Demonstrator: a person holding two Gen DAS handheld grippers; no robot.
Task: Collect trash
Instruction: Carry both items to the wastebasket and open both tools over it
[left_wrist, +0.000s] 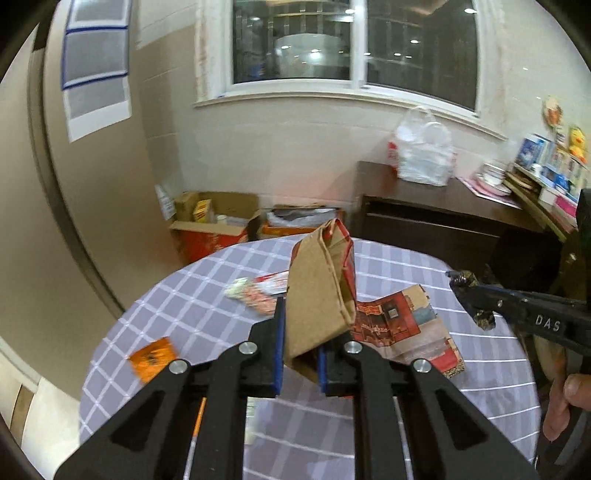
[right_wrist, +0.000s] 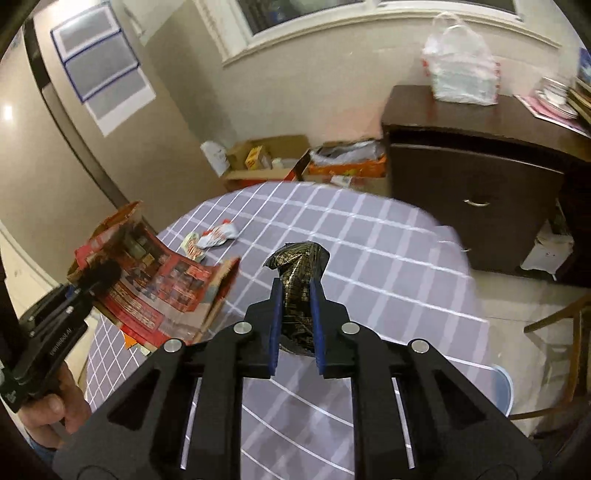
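Trash is held in both grippers above the round table.

A flattened brown paper bag (left_wrist: 320, 291) with red printed panels is clamped between the blue pads of the left gripper (left_wrist: 300, 345), whose jaws are closed narrowly on the bag's lower edge, the bag being lifted upright over the lilac checked tablecloth (left_wrist: 192, 302). A crumpled dark, gold-patterned wrapper (right_wrist: 300, 295) is pinched by the right gripper (right_wrist: 297, 325), its jaws drawn in tight against the wrapper's sides. On the cloth, a crumpled red-and-white wrapper (right_wrist: 218, 236) is seen beyond the bag, and a small orange packet (left_wrist: 153, 356) lies near the left edge; its print is too blurred to be read. Cardboard boxes (left_wrist: 214, 221) are set on the floor against the wall, and a white plastic bag (right_wrist: 461, 74) rests on the dark cabinet (right_wrist: 476, 177).
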